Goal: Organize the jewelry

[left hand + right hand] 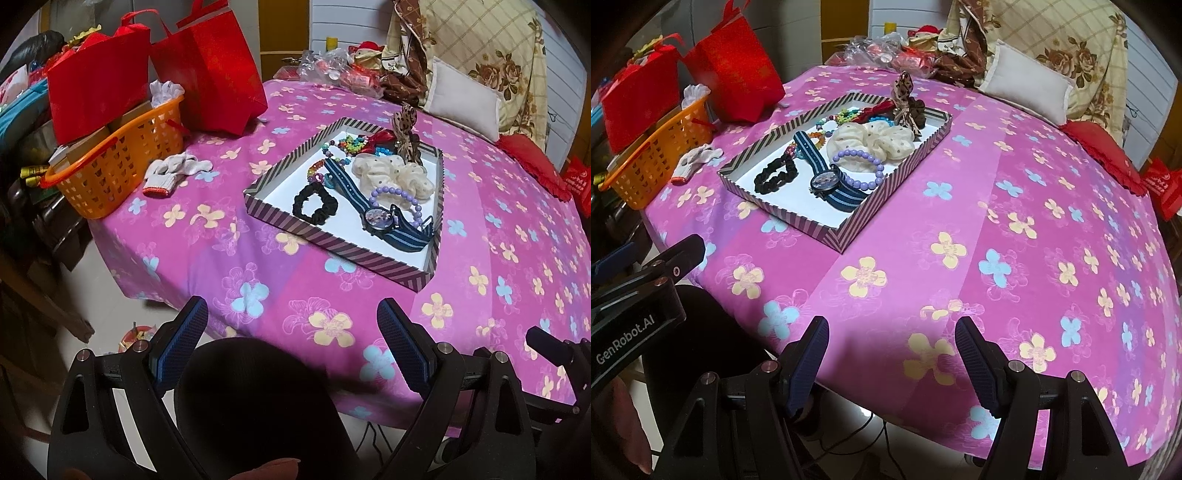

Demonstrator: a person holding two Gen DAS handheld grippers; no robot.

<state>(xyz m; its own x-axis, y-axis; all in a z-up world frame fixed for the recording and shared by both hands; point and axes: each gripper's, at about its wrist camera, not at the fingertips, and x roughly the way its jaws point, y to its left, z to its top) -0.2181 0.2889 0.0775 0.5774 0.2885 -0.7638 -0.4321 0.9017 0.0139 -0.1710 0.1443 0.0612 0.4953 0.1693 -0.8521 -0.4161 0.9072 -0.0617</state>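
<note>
Both tongs hang over the near edge of the table (1015, 192), and neither has anything in it. The left tongs (291, 325) stand released, blue pads wide apart with only the pink flowered cloth showing between them. The right tongs (892, 341) are spread as well, empty, above the same near edge.

The jewelry sits well back from them, all in a striped tray (332, 247) lying at an angle toward the table's left side. At the tray's near end lies a watch (378, 218) on a blue striped strap that runs diagonally up the tray. A purple bead bracelet (406, 195) loops around the watch face and touches it. Just left of the watch is a black scrunchie (314, 205), lying on the white tray floor. Behind the bracelet a cream scrunchie (391, 171) takes up the middle. At the far end there is a jumble of coloured beads (351, 144), something red, and a leopard-print bow (406, 129) standing up at the far rim.

Outside the tray, a white glove (173, 173) lies by the table's left edge, next to an orange basket (122, 170). Two red bags (210, 70) stand at the far left corner. A white cushion (1030, 88) rests at the far edge.
</note>
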